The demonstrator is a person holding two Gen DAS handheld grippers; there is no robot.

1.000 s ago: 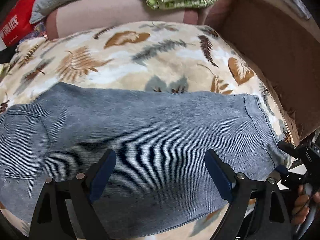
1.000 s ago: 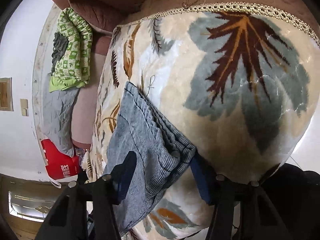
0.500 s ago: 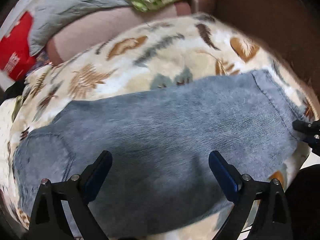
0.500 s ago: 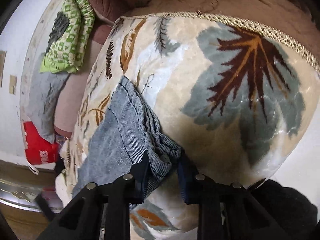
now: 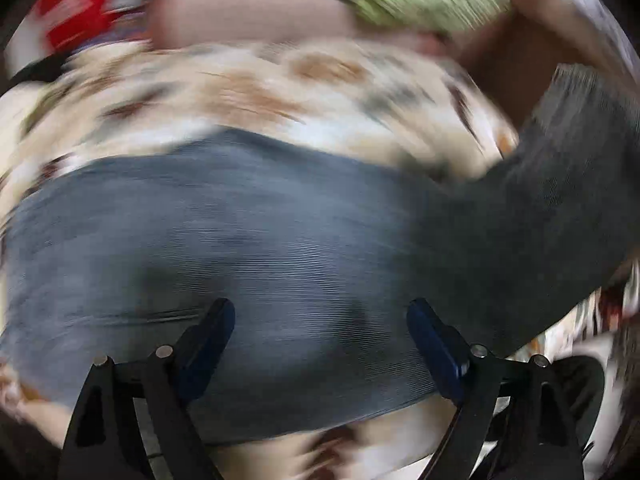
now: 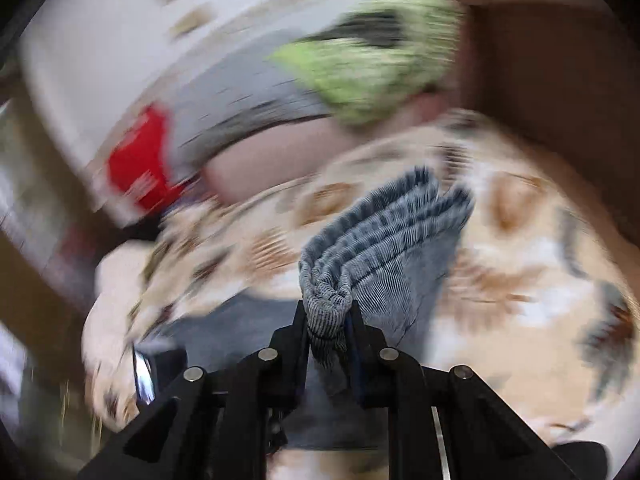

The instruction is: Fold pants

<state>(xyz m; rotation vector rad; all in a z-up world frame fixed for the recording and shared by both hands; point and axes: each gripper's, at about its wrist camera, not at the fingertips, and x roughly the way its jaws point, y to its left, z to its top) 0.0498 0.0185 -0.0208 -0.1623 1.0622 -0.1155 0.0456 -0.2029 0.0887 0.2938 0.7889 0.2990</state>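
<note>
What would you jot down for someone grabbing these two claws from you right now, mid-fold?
Right claw: shut on the bunched hem end of the pants, lifted off the leaf-print blanket.
Left claw: open, holding nothing, over the middle of the pants.
Done: hem end gripped and raised.
Left: carry it across to the other end, lay it down, smooth it flat. The pictures are blurred, so check the grip.

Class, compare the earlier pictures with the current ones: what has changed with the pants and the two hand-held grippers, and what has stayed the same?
The right hand-held gripper has just closed its jaws on the bunched leg end of the pants and lifted it off the leaf-print blanket; that end now rises at the right of the left wrist view. The left hand-held gripper stays open above the pants, holding nothing. The green cloth remains behind.
</note>
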